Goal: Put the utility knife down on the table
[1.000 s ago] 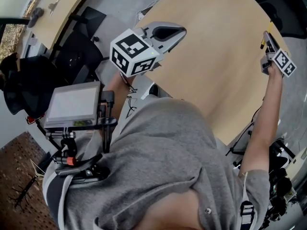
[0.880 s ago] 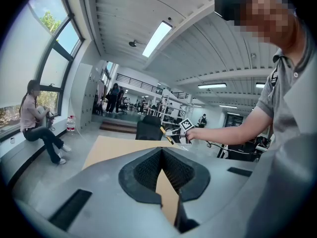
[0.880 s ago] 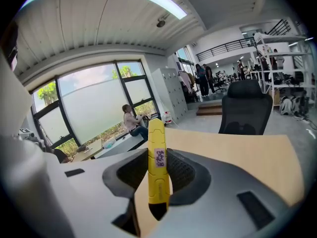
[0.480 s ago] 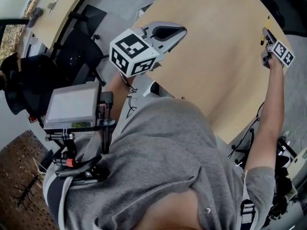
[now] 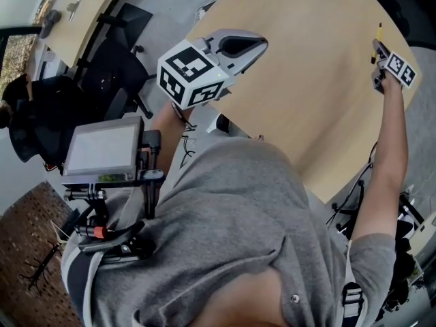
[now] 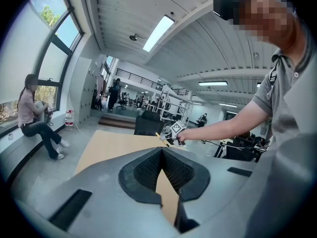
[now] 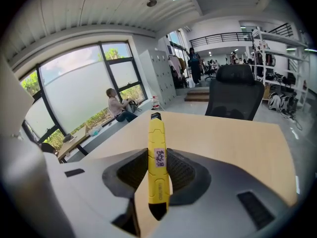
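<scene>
At the upper right of the head view, the right gripper (image 5: 377, 48) pinches a long, smooth yellow utility knife (image 7: 157, 155) between bumpy black pads (image 7: 182, 171) — above the pale wooden table (image 5: 313, 80). Upper middle, the grey left gripper (image 6: 161, 155) is pressed together — empty.

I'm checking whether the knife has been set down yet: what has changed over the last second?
The right tool, shut on the utility knife, has sunk toward the table and moved farther from the person; the knife has not been let go. The left tool stayed where it was, shut and empty.
</scene>
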Tool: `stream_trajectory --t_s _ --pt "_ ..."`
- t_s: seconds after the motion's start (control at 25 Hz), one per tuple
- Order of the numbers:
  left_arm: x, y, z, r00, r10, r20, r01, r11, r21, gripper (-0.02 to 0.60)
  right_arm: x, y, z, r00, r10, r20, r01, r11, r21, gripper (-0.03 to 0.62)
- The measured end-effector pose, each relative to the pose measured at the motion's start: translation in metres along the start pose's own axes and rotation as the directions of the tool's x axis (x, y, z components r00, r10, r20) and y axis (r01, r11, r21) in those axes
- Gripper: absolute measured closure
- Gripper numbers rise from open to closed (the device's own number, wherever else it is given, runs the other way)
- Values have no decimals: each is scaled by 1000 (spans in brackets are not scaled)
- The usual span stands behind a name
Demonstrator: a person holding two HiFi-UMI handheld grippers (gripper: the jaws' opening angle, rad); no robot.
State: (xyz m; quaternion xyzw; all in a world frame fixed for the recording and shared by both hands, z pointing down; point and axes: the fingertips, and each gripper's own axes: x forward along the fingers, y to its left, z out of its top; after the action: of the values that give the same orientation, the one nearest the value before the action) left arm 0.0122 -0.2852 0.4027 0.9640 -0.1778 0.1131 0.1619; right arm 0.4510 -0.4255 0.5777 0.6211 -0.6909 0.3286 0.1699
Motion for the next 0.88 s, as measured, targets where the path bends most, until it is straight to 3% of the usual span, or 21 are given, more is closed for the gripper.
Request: stream_trajectory --t_s 0.88 --pt "2 -5 -15 999 -14 -39 13 1000 -16 576 24 -29 -28 993 -69 -94 65 997 -49 476"
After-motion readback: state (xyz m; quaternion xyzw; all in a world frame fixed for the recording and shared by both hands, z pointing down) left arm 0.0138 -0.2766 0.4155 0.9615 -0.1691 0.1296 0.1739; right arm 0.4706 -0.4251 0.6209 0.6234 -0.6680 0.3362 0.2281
